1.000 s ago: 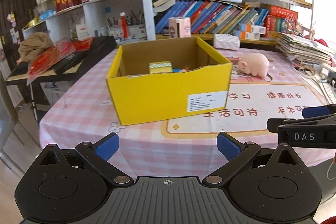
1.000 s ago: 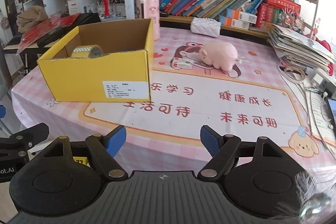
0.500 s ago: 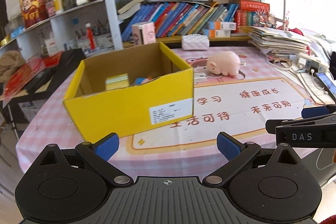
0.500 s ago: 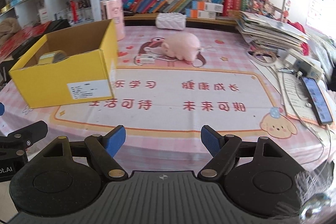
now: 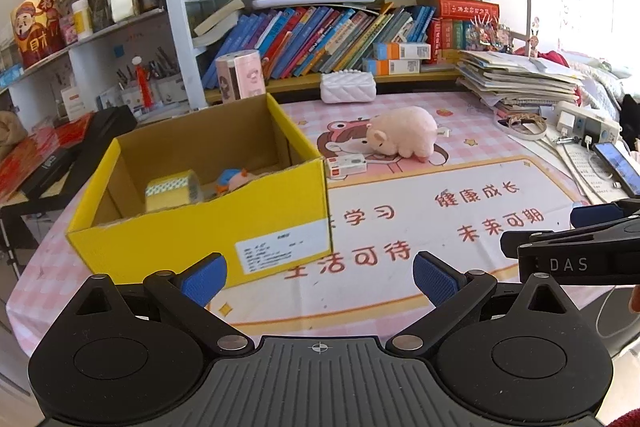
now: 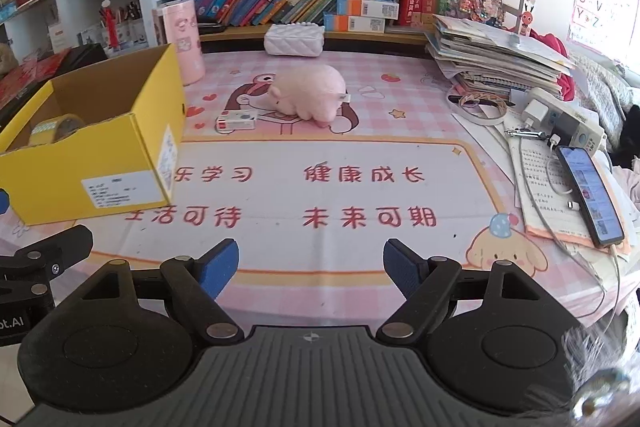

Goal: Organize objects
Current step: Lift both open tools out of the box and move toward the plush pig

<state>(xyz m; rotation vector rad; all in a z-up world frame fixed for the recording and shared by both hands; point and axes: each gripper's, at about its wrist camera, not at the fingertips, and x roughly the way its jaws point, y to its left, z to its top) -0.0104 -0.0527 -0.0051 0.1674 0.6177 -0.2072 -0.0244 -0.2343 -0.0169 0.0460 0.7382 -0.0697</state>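
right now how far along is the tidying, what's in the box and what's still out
Partly done. The yellow box already holds a roll of tape and a small toy. Nothing is in hand: the left gripper and right gripper are both open and empty at the table's near edge. Still out on the tablecloth: the pink pig plush and the small white box beside it.

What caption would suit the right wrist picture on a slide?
Open right gripper facing a pink plush pig and small white box beside a yellow cardboard box.
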